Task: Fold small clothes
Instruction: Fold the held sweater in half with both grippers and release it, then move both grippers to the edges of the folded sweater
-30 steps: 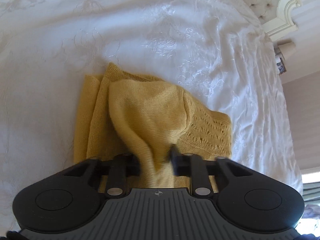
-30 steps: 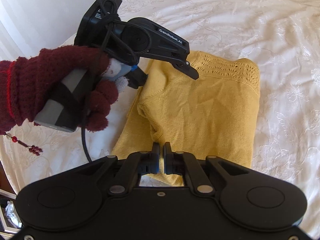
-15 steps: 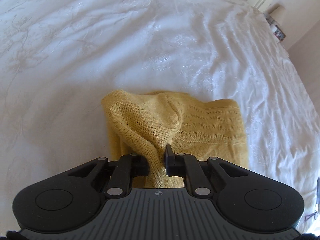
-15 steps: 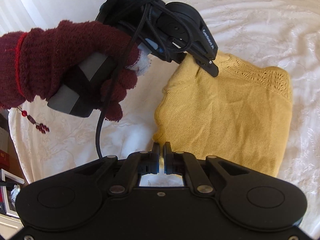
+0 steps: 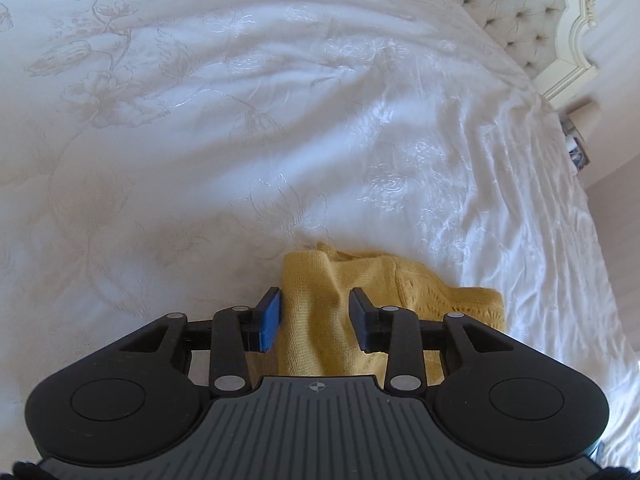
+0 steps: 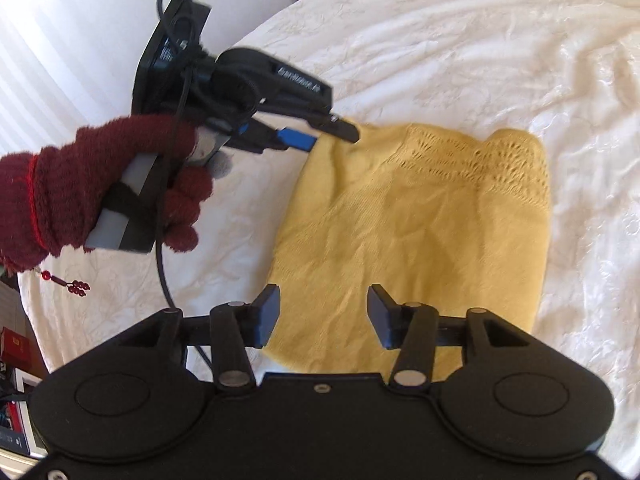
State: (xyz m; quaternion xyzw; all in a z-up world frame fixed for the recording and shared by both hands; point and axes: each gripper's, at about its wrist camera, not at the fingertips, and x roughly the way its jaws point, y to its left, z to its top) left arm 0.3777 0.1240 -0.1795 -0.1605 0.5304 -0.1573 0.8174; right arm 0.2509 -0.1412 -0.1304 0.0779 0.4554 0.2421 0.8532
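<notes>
A folded yellow knit garment (image 6: 416,232) lies flat on the white bedspread (image 6: 480,60). It also shows in the left wrist view (image 5: 360,280), bunched between and beyond my fingers. My left gripper (image 5: 316,320) is open, with a ridge of the fabric standing loose between its jaws; in the right wrist view the left gripper (image 6: 332,136) sits at the garment's far left corner. My right gripper (image 6: 322,316) is open over the garment's near edge, holding nothing.
The embroidered bedspread (image 5: 240,120) spreads wide around the garment. A tufted headboard (image 5: 520,8) stands at the far right. The bed's edge and shelves with books (image 6: 16,352) lie to the left. A maroon-gloved hand (image 6: 120,184) holds the left gripper.
Both grippers have opened and let go of the yellow garment. The garment now lies flat in a folded rectangle. The left gripper has pulled back to its corner.
</notes>
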